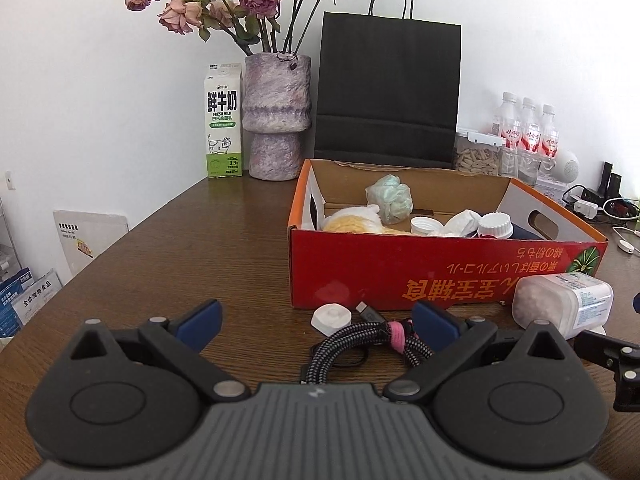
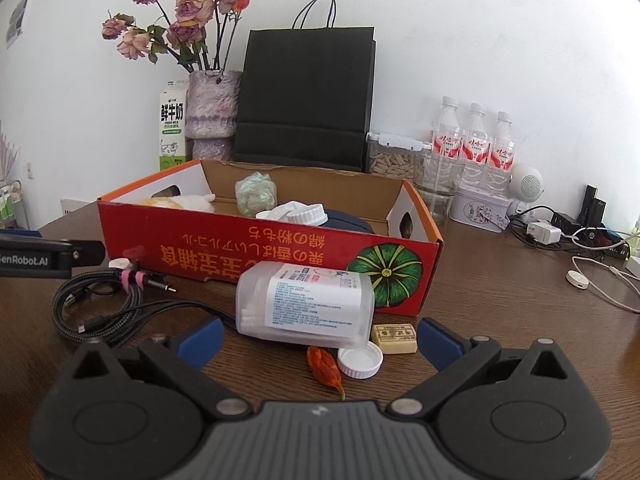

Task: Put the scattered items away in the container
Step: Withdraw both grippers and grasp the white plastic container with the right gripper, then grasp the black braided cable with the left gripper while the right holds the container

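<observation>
A red cardboard box (image 1: 400, 272) (image 2: 256, 252) stands on the brown table, holding crumpled paper, white caps and a plush item. In front of it lie a bundled braided cable (image 1: 360, 340) (image 2: 100, 304), a small white square piece (image 1: 331, 319), and a clear cotton-swab tub (image 1: 564, 304) (image 2: 308, 304) on its side. My left gripper (image 1: 318, 322) is open, its fingers either side of the cable. My right gripper (image 2: 320, 338) is open just short of the tub, with a white cap (image 2: 359, 362), a dried red pod (image 2: 325, 368) and a tan block (image 2: 394, 338) between its fingers.
Behind the box stand a milk carton (image 1: 223, 120), a vase of dried roses (image 1: 276, 120), a black paper bag (image 1: 388, 96) and three water bottles (image 2: 472, 140). Chargers and white cables (image 2: 580, 248) clutter the right side. The left gripper's arm (image 2: 44, 260) shows at the left edge.
</observation>
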The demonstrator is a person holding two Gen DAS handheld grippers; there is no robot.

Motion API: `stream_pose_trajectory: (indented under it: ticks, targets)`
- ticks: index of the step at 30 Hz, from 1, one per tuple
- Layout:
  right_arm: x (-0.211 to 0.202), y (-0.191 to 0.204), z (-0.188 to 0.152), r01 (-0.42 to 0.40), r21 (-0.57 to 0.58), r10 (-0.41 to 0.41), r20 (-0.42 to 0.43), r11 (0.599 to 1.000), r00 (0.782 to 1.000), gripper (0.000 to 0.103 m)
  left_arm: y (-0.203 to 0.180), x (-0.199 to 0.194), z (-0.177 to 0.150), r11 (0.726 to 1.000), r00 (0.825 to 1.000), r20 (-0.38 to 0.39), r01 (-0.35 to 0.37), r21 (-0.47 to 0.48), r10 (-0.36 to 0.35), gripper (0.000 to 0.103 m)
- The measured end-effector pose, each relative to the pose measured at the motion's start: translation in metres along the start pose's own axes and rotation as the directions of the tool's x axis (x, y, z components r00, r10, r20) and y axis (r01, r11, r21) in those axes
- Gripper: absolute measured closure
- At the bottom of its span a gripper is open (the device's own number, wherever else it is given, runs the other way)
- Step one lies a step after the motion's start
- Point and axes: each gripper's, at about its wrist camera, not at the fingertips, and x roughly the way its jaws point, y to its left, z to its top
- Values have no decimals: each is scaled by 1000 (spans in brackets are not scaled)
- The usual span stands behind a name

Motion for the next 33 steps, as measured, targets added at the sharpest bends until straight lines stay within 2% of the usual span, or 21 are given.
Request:
stream_pose_trajectory:
  ticks: [4,12,13,14,15,16,20,29,33]
  targets:
    - [23,1,10,3,26,-2,-52,1000,999,0,1,0,1,1000,1000,-2,1,-6,-1,0]
    - [53,9,25,10,62,-4,-96,998,995,0,12,2,3,1000,1000,-16,-2,-29,1,0]
    - [56,9,25,7,65,0,-103,998,995,4,13,3,3,1000,1000,-18,-6,-30,5,0]
    - [57,9,24,10,67,-2,-108,998,994,14,14,3,3,999,1000,-23,-11,-30,11,0]
    - [58,9,24,17,67,-9,-114,998,993,19,16,5,3,999,999,-30,-15,-30,14,0]
    - [58,8,23,13,70,-5,-114,997,993,21,17,6,3,999,999,-37,-18,-31,17,0]
    - [52,6,19,-6,65,13,-104,998,995,21,17,11,1,1000,998,-69,-18,-19,17,0]
    - [42,-2,14,-29,27,31,-94,999,995,21,-9,33,-4,997,984,-177,48,59,-37,0]
    - [39,-8,12,-40,16,41,-86,999,995,21,-17,42,0,998,980,-194,45,53,-34,0]
